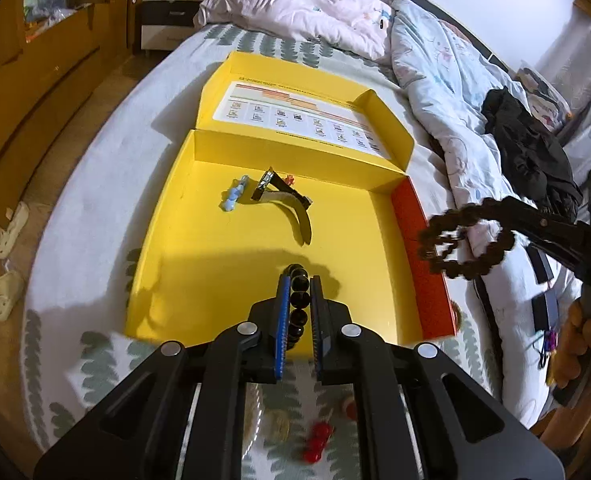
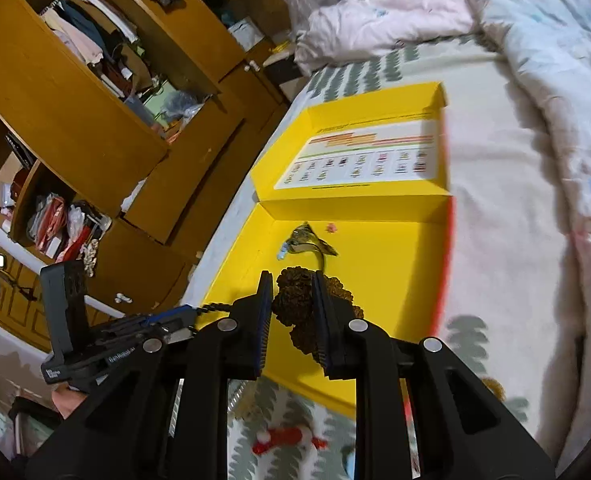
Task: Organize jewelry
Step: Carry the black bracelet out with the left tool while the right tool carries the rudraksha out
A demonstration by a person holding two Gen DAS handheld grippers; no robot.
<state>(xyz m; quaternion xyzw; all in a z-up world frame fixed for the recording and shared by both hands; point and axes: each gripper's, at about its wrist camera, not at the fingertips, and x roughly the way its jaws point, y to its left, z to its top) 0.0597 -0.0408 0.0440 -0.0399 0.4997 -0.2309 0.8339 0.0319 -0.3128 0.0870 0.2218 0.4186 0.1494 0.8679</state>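
Holding bead bracelets [image 1: 298,300], prob. above box [image 1: 199,264].

The open box [image 1: 183,264] is bright yellow inside, with an orange-red right wall [image 1: 419,248] and a white chart sheet [image 1: 295,114] striped orange in its lid. Glossy black beads [image 1: 298,300] sit between blue-padded black fingers [image 1: 282,320]. At right hangs a dark brown knobbly bracelet [image 1: 463,240]. The bedsheet [image 1: 95,208] is white with grey-green leaf prints; the quilt [image 1: 435,64] is pale blue.
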